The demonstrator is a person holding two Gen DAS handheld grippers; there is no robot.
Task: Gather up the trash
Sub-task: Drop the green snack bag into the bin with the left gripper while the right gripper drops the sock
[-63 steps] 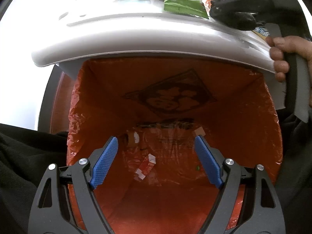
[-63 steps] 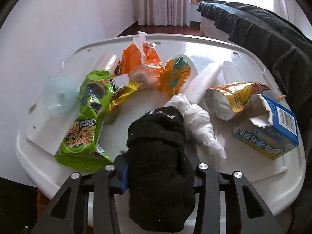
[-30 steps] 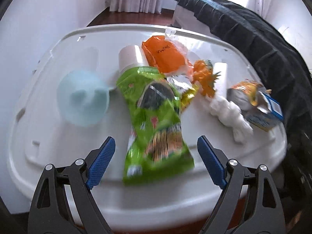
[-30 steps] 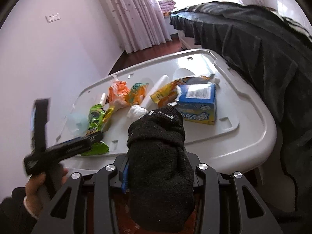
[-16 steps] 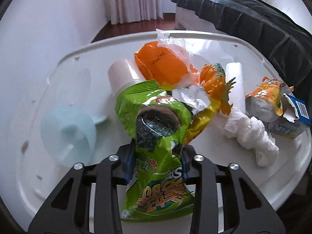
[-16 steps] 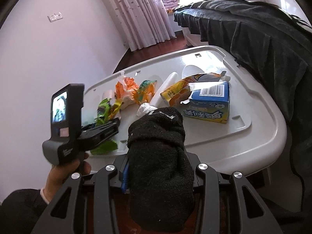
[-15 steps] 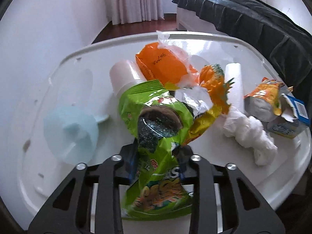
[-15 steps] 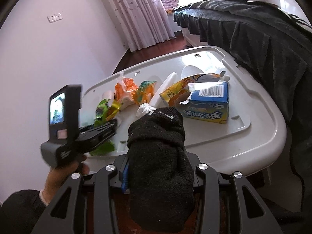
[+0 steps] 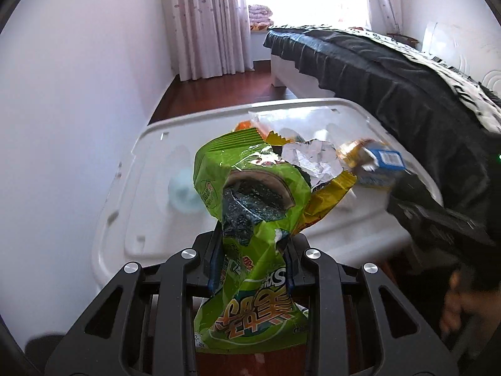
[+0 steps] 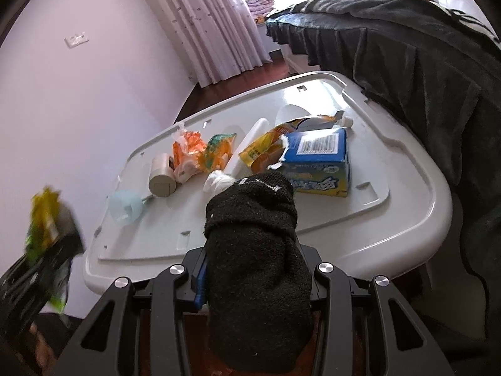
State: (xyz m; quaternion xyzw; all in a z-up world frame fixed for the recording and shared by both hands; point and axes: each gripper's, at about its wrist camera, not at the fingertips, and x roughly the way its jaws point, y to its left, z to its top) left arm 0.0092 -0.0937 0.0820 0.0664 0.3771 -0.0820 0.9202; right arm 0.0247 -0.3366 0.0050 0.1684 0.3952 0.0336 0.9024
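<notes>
My left gripper [image 9: 252, 260] is shut on a green snack bag [image 9: 250, 219] and holds it in the air in front of the white lid [image 9: 150, 206]; a yellow wrapper [image 9: 325, 197] hangs with it. In the right wrist view the left gripper [image 10: 40, 260] shows blurred at the far left with the green bag. My right gripper [image 10: 253, 269] is shut on a black sock [image 10: 256, 247], held near the lid's [image 10: 391, 188] front edge. On the lid lie a blue box [image 10: 319, 163], an orange bag [image 10: 188, 150], a white tissue [image 10: 216, 181] and a paper cup [image 10: 161, 172].
A light blue funnel-like cup [image 10: 125, 206] sits at the lid's left. A bed with a black cover [image 10: 422, 47] runs along the right. A white wall [image 10: 78, 94] is at the left, curtains [image 10: 213, 15] behind. Dark wood floor [image 9: 219, 91] lies beyond the lid.
My left gripper has lifted the green snack bag, with the yellow wrapper, off the lid and pulled back. The right gripper still holds the sock, nearly still.
</notes>
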